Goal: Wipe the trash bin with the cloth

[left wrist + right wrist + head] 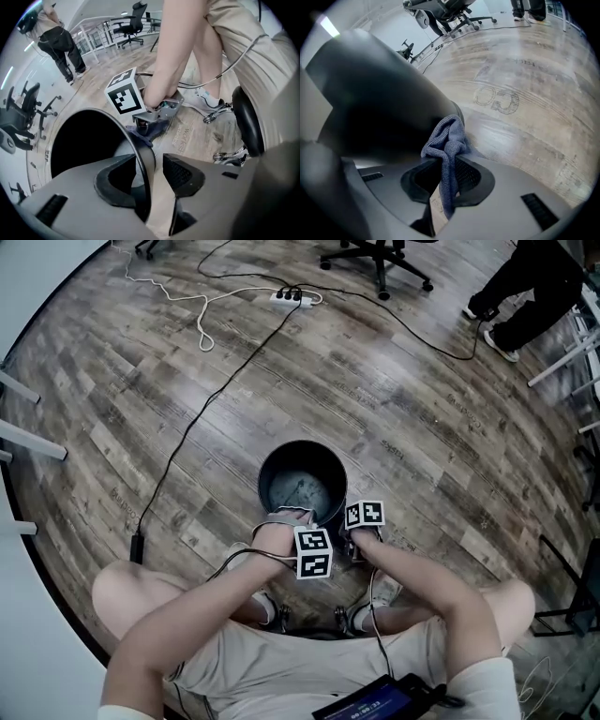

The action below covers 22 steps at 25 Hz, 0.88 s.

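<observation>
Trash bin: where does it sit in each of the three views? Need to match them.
Head view: the black round plastic trash bin is at centre, with its mouth up.
Left gripper view: lower left, with its rim running between the open left tongs.
Right gripper view: its dark wall fills the upper left.
Shared landmark: the grey wood-plank floor, in all three.

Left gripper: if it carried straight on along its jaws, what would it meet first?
The trash bin: its rim already stands between the left gripper's open jaws, so the wall would probably slide deeper into the gap. How much depth is left is unclear.
</observation>
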Tool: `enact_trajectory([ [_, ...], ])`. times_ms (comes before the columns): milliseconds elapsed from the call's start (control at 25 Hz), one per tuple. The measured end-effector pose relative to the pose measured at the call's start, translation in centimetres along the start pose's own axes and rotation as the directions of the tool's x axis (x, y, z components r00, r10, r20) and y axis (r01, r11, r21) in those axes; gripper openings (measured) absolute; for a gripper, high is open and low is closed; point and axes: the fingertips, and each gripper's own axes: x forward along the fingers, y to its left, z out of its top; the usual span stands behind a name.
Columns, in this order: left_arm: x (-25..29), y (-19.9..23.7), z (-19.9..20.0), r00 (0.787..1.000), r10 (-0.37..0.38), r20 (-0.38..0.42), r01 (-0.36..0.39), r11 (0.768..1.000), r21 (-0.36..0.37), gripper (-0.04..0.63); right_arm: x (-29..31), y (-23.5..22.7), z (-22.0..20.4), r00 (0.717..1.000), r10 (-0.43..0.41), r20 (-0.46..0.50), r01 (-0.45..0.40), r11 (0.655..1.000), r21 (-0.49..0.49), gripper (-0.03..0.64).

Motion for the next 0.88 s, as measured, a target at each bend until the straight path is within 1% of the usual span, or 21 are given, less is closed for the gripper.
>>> enact_trajectory([
  [80, -1.0, 0.5, -0.1, 0.999, 0.033, -0.012, -0.032, 0.997, 0.072, 0.17, -1.9, 0.9, 0.5, 1.0, -0.003, 0.001, 0.003, 1.0, -0.012, 0.058],
  [120, -1.3, 0.4, -0.4, 0.999, 0.036, -0.03, -0.032, 0.992, 0.119, 0.17, -2.8, 1.4, 0.9, 1.0, -0.005, 0.005, 0.005, 1.0, -0.014, 0.058],
  [240, -1.3, 0.0, -3.2, 0.992, 0.026, -0.126, 0.005, 0.971, 0.237, 0.17, -5.7, 3.3, 1.5, 1.0, -0.001, 0.016, 0.001, 1.0, -0.015, 0.058],
  [360, -0.3, -0.2, -6.7, 0.972, 0.05, -0.228, 0.025, 0.949, 0.316, 0.17, -8.7, 5.7, 0.9, 0.999, 0.032, 0.005, -0.032, 0.999, -0.032, 0.058],
  [480, 0.7, -0.2, -8.6, 0.957, 0.086, -0.276, 0.019, 0.934, 0.357, 0.17, -11.6, 8.0, -1.0, 0.996, 0.084, -0.012, -0.084, 0.996, -0.004, 0.058],
  [600, 1.1, 0.1, -8.6, 0.95, 0.126, -0.287, -0.004, 0.92, 0.391, 0.169, -13.8, 10.5, -2.4, 0.99, 0.139, 0.013, -0.139, 0.99, 0.015, 0.058],
  [640, 1.1, 0.3, -8.4, 0.951, 0.129, -0.282, -0.009, 0.921, 0.389, 0.151, -14.1, 11.1, -2.5, 0.988, 0.151, 0.033, -0.151, 0.988, 0.013, 0.058],
  [680, 1.1, 0.3, -8.1, 0.953, 0.125, -0.277, -0.01, 0.924, 0.381, 0.096, -14.0, 11.6, -2.3, 0.986, 0.158, 0.053, -0.158, 0.987, 0.009, 0.058],
  [720, 1.0, 0.3, -7.9, 0.955, 0.116, -0.273, -0.006, 0.928, 0.374, 0.08, -13.7, 11.8, -2.1, 0.984, 0.16, 0.072, -0.161, 0.987, 0.005, 0.058],
  [800, 1.1, 0.0, -7.5, 0.957, 0.103, -0.273, 0.007, 0.928, 0.373, 0.07, -12.5, 11.6, -1.4, 0.983, 0.158, 0.092, -0.159, 0.987, 0.001, 0.058],
  [880, 1.2, -0.4, -7.1, 0.956, 0.103, -0.274, 0.009, 0.926, 0.379, 0.057, -10.8, 10.7, -1.0, 0.985, 0.149, 0.088, -0.149, 0.989, -0.001, 0.058],
])
